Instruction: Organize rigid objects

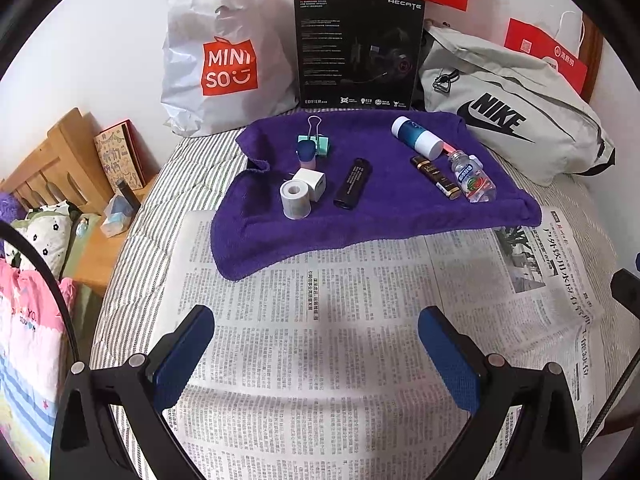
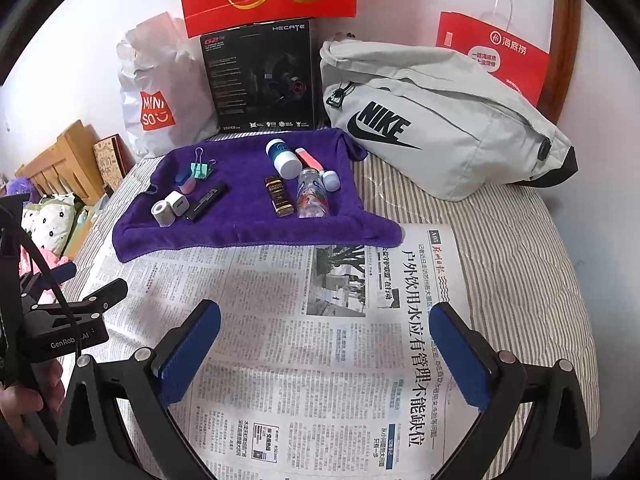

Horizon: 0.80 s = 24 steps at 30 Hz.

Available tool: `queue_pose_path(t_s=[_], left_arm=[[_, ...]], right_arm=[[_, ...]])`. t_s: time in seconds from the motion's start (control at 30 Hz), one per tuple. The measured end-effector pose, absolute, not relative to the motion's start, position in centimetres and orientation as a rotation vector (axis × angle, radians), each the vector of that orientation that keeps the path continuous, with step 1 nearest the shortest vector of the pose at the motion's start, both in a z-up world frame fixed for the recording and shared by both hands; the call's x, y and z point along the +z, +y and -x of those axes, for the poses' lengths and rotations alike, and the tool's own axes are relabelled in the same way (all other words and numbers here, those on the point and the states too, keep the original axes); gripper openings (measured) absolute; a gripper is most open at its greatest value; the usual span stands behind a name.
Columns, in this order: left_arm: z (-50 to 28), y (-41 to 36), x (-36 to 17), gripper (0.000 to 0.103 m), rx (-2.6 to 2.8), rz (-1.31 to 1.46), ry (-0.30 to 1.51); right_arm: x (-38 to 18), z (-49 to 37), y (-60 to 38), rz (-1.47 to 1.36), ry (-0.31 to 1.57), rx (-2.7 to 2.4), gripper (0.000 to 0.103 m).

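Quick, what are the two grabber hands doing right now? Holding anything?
Left gripper: open, holding nothing, above the newspaper.
Right gripper: open, holding nothing, also above the newspaper.

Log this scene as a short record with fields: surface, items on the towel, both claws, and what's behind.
surface: newspaper on a striped bed, purple towel at its far edge
towel left group: binder clip, tape roll, white cube, black tube
towel right group: blue-white bottle, gold-black tube, water bottle
left claw: open, empty, over the newspaper
right claw: open, empty, over the newspaper
behind: Miniso bag, black box, Nike bag
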<state>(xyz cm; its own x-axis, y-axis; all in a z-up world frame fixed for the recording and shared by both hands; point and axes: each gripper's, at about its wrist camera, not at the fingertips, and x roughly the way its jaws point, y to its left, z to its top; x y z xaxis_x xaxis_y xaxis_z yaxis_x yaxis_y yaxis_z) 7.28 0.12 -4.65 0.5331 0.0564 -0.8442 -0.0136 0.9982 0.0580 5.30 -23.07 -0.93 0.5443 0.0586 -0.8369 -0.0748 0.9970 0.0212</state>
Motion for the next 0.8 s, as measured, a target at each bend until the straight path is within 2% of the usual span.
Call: queue_pose_path(t_s=[0.8], left_arm=[[-7.1, 0.0, -3.5, 0.103, 0.041, -0.057, 0.992]], right_arm=[[-1.2, -5.2, -23.4, 0.022, 1.009, 0.075, 0.102]])
